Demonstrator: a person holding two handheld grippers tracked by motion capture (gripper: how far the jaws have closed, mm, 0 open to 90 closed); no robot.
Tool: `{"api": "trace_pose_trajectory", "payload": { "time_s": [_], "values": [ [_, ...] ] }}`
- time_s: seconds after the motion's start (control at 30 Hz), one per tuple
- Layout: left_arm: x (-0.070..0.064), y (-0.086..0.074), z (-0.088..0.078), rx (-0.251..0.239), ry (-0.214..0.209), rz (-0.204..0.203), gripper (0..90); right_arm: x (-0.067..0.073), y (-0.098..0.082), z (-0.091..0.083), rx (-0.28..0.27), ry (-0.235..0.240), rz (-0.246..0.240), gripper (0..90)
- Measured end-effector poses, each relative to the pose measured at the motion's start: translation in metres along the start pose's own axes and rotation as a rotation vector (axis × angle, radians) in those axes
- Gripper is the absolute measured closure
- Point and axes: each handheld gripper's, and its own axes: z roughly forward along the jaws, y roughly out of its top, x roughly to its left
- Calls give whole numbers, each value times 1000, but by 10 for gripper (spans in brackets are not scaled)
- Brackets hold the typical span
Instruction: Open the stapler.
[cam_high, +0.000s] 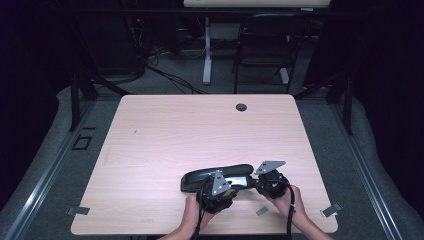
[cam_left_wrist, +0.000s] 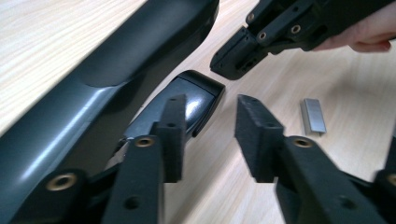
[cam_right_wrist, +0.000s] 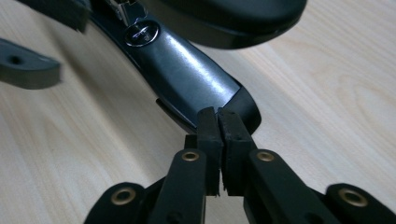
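While the black stapler (cam_high: 216, 177) lies open near the front edge of the wooden surface (cam_high: 165, 135), its lower arm's tip sits just ahead of the right claw (cam_right_wrist: 218, 122), whose jaws are pressed together against it. The left claw (cam_left_wrist: 210, 135) stands apart, one jaw over that same arm. A staple strip (cam_left_wrist: 313, 115) lies beside it.
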Motion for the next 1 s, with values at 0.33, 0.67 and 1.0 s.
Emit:
{"api": "trace_pose_trajectory", "payload": {
  "time_s": [0.33,0.67,1.0],
  "values": [
    [-17,-4,22,-31,93,15,878,4,1,7,-3,4,-18,899],
    [-16,-3,31,-19,121,-35,900,1,-3,12,-1,10,-7,898],
    [-14,-1,40,-38,141,-83,900,1,-2,17,-48,21,3,895]
  ]
}}
